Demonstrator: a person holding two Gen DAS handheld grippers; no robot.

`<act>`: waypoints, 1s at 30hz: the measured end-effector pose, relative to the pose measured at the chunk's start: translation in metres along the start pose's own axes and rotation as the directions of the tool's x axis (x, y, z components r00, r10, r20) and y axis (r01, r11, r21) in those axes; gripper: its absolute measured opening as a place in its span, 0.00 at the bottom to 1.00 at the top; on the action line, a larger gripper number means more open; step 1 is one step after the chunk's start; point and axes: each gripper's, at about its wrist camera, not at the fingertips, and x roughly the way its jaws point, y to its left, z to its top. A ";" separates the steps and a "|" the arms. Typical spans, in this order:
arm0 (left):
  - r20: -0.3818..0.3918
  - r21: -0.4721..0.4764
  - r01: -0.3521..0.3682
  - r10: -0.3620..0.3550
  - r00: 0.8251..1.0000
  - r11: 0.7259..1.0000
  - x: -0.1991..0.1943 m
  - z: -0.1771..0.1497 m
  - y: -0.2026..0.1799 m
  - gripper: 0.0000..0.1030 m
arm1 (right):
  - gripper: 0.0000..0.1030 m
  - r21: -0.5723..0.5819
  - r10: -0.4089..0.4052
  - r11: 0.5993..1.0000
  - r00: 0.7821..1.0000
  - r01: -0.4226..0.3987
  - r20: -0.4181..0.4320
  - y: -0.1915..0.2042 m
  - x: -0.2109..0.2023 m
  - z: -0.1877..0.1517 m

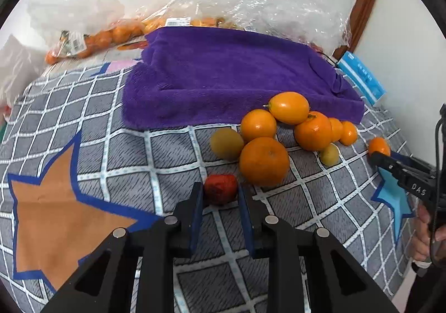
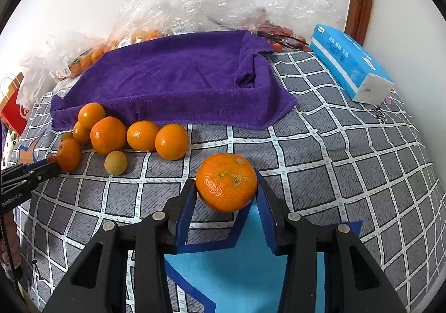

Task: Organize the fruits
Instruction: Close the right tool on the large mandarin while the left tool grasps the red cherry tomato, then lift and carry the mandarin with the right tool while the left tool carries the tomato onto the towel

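Two grips: both grippers hold fruit at this moment, one piece each.
Left wrist view, gripper: left gripper (image 1: 220,195) has its fingers (image 1: 197,201) closed on a small red fruit (image 1: 220,188), which sits low over the checked cloth (image 1: 117,162) near the orange star patch (image 1: 50,212).
Left wrist view, pile: loose oranges (image 1: 264,161) and smaller yellowish fruits (image 1: 226,143) cluster just beyond, against the front edge of the purple towel (image 1: 223,76).
Left wrist view, far side: right gripper (image 1: 376,155) shows at the right edge with a mandarin at its tip.
Right wrist view, gripper: right gripper (image 2: 227,193) has its fingers (image 2: 186,201) pressed to both sides of a mandarin (image 2: 226,182), above the light blue star patch (image 2: 239,262).
Right wrist view, surroundings: the fruit pile lies to the left by the towel; a tissue pack (image 2: 348,64) sits at the right; plastic bags (image 2: 195,0) of more fruit lie behind the towel (contents partly hidden).
Step in hand: picking, I judge; each piece is gripped but not yet set anywhere by kind.
Next move calls for: lifting both clear of the pile without nudging neighbours, then placing red apart from orange, gently, since the red fruit looks soft.
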 end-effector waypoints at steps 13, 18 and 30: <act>0.000 -0.030 -0.002 0.002 1.000 1.000 0.008 0.006 0.003 0.24 | 0.42 0.002 -0.014 1.000 1.000 0.014 0.001 -0.005 -0.004 -0.002; 0.010 -0.034 0.005 -0.005 1.000 0.999 0.001 0.007 0.003 0.24 | 0.42 0.008 -0.016 1.000 1.000 0.016 0.009 -0.007 -0.010 -0.002; 0.041 -0.064 0.023 -0.020 0.999 0.998 -0.036 0.011 -0.008 0.24 | 0.42 -0.016 0.000 1.000 0.998 0.001 0.065 0.009 -0.044 0.007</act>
